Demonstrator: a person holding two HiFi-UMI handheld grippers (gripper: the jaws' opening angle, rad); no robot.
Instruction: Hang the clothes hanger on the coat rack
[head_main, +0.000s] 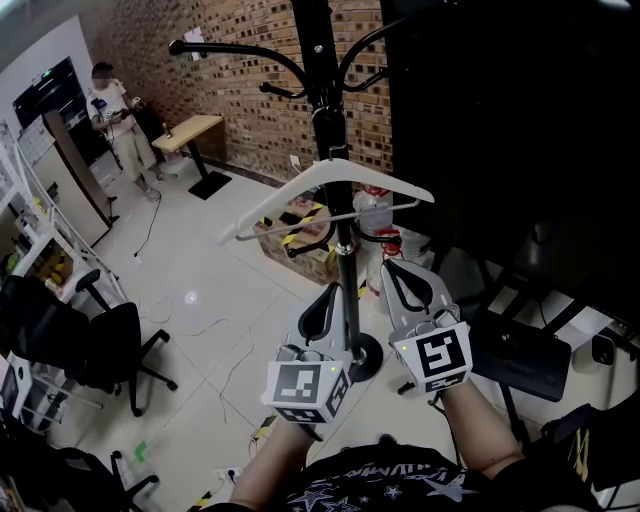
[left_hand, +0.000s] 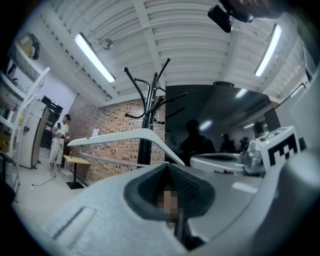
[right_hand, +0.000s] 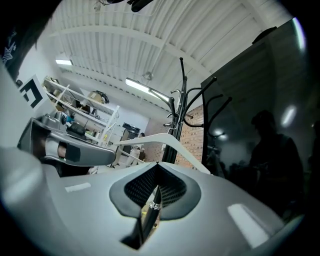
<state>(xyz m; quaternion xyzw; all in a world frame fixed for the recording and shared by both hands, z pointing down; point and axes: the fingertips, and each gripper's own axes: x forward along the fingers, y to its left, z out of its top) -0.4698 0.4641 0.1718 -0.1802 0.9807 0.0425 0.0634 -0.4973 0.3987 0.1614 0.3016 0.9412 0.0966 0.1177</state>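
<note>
The right claw (right_hand: 157, 167) is closed and empty. Beyond its tips a white hanger (right_hand: 165, 141) crosses the black rack (right_hand: 176, 120). The left claw (right_hand: 65, 150) lies at left.

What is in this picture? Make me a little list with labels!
place: room with a brick wall and a pale floor
coat rack: black, upright, curved hooks on top
hanger: white, up on the coat rack, its hook by the pole
left tool: shut, empty, below the hanger
right tool: shut, empty, beside the left tool
far back: a person standing near a small table
</note>
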